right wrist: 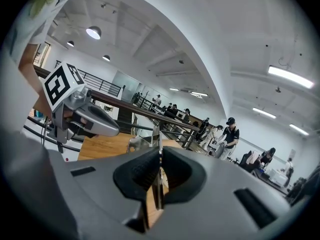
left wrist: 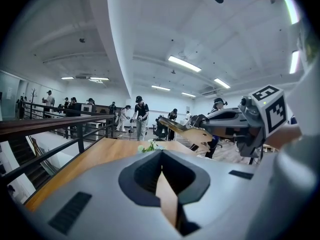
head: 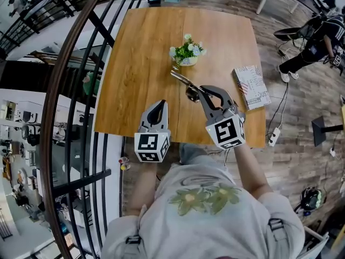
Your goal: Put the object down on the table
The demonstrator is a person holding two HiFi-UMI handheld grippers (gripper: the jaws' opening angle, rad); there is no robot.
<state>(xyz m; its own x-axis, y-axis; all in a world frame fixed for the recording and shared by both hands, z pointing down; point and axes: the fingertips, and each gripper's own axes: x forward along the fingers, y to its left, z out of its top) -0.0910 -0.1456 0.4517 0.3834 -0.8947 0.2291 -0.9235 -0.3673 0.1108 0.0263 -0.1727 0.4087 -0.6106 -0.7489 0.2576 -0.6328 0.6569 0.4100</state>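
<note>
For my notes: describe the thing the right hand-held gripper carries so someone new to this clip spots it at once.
Find the wooden table in the head view. By its near edge the right hand-held gripper is shut on a slim metal utensil that points toward the small flower pot. It is the only long, shiny thing there; the pot is leafy, the printed booklet flat.

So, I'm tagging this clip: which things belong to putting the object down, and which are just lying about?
In the job:
right gripper, fingers shut on the metal utensil
wooden table

Lying about:
potted flowers
booklet at the table's right edge
left gripper, empty
</note>
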